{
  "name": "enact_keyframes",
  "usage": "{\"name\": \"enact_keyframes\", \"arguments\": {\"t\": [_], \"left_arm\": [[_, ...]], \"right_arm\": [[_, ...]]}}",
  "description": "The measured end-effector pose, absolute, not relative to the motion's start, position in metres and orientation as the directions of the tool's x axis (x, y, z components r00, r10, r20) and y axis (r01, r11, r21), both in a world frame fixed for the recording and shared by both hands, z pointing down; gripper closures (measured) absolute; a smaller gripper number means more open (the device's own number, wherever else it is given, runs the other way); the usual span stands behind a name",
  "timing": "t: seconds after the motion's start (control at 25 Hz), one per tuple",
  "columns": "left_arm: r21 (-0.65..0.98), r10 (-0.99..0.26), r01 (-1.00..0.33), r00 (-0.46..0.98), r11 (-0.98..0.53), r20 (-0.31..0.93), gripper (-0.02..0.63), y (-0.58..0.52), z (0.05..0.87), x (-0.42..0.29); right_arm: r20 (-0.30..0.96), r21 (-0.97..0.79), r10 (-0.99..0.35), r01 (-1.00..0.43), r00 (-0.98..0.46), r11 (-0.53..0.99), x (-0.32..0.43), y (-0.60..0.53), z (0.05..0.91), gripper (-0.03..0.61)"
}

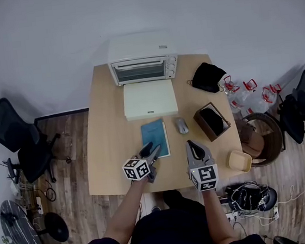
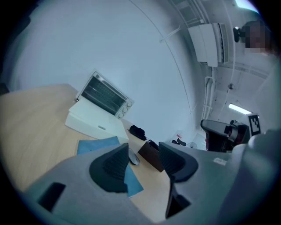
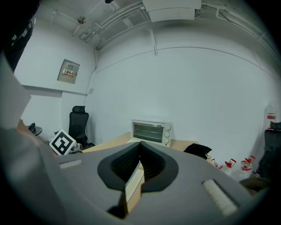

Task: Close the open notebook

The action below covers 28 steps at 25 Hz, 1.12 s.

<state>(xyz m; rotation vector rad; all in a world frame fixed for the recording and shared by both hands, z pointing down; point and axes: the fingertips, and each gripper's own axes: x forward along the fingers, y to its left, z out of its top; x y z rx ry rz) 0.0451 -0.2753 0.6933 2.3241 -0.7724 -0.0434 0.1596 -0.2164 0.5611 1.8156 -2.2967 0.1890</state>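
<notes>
- Left gripper: I read its jaws as spread wide in the left gripper view, with nothing between the pads.
- In the head view its tips sit over the near left corner of the notebook, at about 7 o'clock from the book's middle. I cannot tell whether they touch it.
- Right gripper: its jaws are pressed together in the right gripper view and pinch nothing. It sits at 5 o'clock from the notebook, apart from it.
- The notebook lies flat near the middle of the table. A single blue cover faces up and a pale page edge runs along its right side, so I read it as closed. In the left gripper view the blue cover shows partly behind the left jaw.
- A flat white box lies at 12 o'clock from the notebook, just beyond its far edge. A white toaster oven stands behind the box at the table's far edge, with its glass door shut.
- A grey mouse rests at 2 o'clock, just beside the notebook.
- An open brown box with dark contents stands at 3 o'clock, past the mouse.
- A black pouch lies at 1 o'clock, near the far right corner.
- A small beige tub sits at 4 o'clock, at the table's right edge.
</notes>
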Motion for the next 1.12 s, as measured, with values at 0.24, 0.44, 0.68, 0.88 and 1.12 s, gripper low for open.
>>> {"name": "enact_keyframes", "arguments": {"t": [0.24,0.44,0.68,0.88,1.12], "left_arm": [[0.414,-0.604,-0.613,0.778,-0.673,0.169,0.4,-0.286,0.655,0.023],[0.254,-0.712,-0.727,0.682,-0.637,0.165,0.384,-0.297,0.627,-0.008],[0.141,-0.792,-0.8,0.599,-0.583,0.122,0.376,-0.295,0.597,-0.043],[0.081,-0.831,-0.835,0.549,-0.544,0.084,0.376,-0.283,0.575,-0.066],[0.049,-0.852,-0.855,0.519,-0.517,0.063,0.377,-0.27,0.562,-0.085]], "right_arm": [[0.241,0.045,-0.94,-0.965,-0.24,0.258,0.145,-0.217,0.56,0.571],[0.236,0.061,-0.94,-0.962,-0.245,0.266,0.141,-0.219,0.556,0.571],[0.223,0.065,-0.945,-0.963,-0.241,0.261,0.141,-0.22,0.554,0.571],[0.226,0.079,-0.943,-0.96,-0.246,0.269,0.135,-0.219,0.554,0.571],[0.221,0.084,-0.943,-0.958,-0.249,0.273,0.131,-0.217,0.552,0.571]]}}
